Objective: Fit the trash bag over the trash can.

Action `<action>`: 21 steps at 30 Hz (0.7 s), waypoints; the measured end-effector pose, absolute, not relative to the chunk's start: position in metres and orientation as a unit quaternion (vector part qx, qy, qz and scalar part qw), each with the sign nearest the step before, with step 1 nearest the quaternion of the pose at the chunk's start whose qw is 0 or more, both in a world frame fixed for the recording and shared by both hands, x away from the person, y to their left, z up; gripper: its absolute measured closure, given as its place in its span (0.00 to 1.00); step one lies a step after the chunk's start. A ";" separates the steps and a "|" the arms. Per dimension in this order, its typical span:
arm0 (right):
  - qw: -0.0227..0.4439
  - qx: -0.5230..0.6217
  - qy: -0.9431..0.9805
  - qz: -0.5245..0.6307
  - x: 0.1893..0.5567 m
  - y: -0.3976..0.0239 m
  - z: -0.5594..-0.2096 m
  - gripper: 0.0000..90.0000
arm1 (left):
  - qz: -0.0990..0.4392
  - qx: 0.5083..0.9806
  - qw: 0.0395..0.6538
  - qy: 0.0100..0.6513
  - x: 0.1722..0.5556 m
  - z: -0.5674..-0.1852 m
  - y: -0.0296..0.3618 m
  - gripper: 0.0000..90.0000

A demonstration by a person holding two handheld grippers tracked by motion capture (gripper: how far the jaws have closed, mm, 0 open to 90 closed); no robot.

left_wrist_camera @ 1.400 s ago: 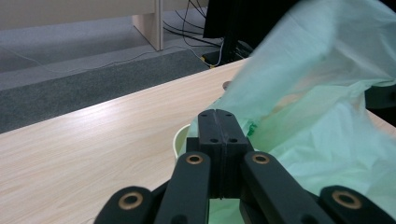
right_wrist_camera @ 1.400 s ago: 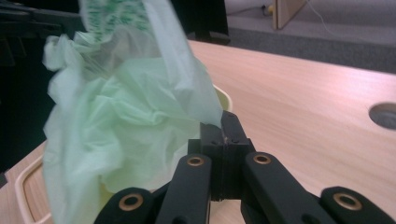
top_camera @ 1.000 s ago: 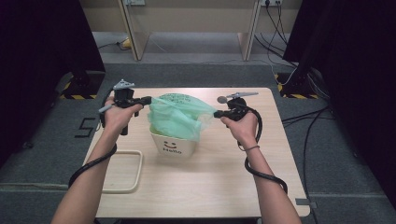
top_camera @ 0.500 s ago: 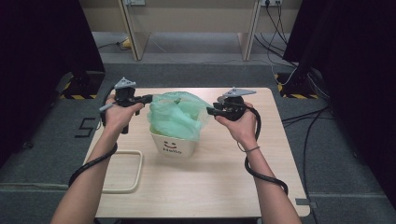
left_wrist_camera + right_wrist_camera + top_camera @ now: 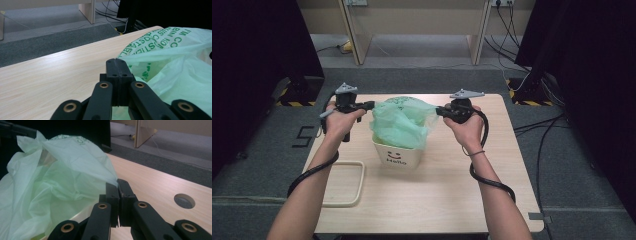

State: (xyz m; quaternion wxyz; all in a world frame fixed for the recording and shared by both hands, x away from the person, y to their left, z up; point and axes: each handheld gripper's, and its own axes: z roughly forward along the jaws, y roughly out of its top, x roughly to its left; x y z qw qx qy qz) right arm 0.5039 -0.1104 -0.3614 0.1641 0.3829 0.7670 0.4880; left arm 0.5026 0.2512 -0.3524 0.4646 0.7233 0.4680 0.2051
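left gripper (image 5: 371, 104): I keep it clamped on the bag's (image 5: 402, 122) 9 o'clock edge | bag: over the bin (image 5: 398, 155), table centre | right gripper (image 5: 439, 111): jaws just re-closed, pinching the 3 o'clock edge; I can stretch the mouth wider.

A pale translucent green was seen on the bag (image 5: 401, 122), printed with darker green lettering. The bin (image 5: 401, 156) was cream-white, marked with a dark smiley and "Hello". The table (image 5: 432, 195) was light wood-grained; the jaws were black.
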 end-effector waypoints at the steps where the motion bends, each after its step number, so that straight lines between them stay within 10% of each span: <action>1: 0.168 0.384 0.766 0.488 0.505 -0.109 -0.361 0.98 | 0.205 0.722 0.465 0.469 0.504 -0.353 0.252 1.00; 21: 0.223 0.405 0.759 0.458 0.532 -0.087 -0.368 0.99 | 0.213 0.710 0.453 0.495 0.532 -0.378 0.260 1.00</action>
